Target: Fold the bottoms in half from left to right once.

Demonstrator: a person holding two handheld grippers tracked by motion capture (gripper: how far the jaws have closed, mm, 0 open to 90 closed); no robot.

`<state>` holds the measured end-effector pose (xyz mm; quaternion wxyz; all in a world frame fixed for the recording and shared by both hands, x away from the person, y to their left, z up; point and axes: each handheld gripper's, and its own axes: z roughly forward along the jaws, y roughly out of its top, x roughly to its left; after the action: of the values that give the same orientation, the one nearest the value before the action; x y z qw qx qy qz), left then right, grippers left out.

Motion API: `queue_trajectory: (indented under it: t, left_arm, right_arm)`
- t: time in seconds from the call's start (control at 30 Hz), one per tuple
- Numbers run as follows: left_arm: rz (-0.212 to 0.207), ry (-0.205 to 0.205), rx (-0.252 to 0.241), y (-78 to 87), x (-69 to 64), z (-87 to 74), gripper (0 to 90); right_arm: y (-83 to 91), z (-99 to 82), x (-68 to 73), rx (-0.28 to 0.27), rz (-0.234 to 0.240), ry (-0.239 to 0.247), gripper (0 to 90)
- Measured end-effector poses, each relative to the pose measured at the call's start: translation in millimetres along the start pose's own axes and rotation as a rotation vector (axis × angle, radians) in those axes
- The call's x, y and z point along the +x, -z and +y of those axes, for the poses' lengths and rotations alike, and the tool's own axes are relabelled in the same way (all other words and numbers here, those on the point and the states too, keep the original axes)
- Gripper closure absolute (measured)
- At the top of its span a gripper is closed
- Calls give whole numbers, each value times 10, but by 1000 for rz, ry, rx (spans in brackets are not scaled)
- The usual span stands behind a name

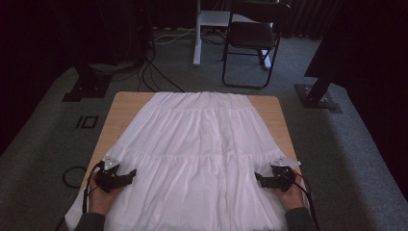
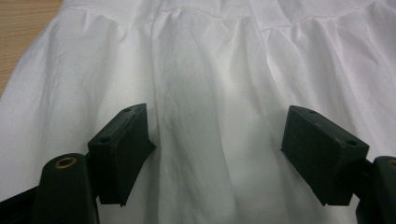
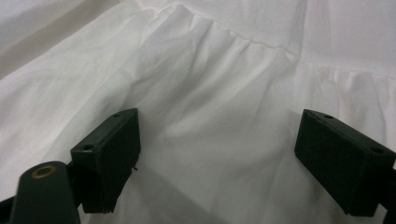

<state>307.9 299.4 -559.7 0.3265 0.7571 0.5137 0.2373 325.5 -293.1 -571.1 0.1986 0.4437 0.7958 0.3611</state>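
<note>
A white tiered skirt (image 1: 202, 144) lies spread flat over the wooden table (image 1: 120, 108), waistband at the far edge and hem toward the person. My left gripper (image 1: 130, 174) rests on the skirt's near left side, jaws wide open and pointing inward. In the left gripper view the cloth (image 2: 215, 93) lies under my open gripper (image 2: 217, 135), with nothing pinched. My right gripper (image 1: 259, 178) sits at the skirt's near right side, pointing inward. Its jaws stand wide apart over the gathered fabric (image 3: 219, 107), and the gripper (image 3: 217, 140) holds nothing.
Bare table wood shows at the far left and along the right edge (image 1: 284, 130). Behind the table stand a black chair (image 1: 252, 38), a white desk leg (image 1: 197, 43), two dark stand bases (image 1: 89, 86) (image 1: 317, 96) and floor cables (image 1: 154, 72).
</note>
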Motion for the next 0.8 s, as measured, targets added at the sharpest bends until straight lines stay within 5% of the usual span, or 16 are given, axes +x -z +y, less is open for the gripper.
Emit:
queue_trajectory:
  t: [0.67,0.77,0.8]
  left_arm:
    - [25,16,-3,23,-11,-10,299]
    - [59,9,1,92,-2,-9,310]
    - [113,-5,-17,230,35,-10,290]
  right_arm:
    - [14,-12,11,-3,-7,-7,158]
    - [15,-12,12,-3,-8,-8,158]
    - [16,-13,12,-3,-8,-8,158]
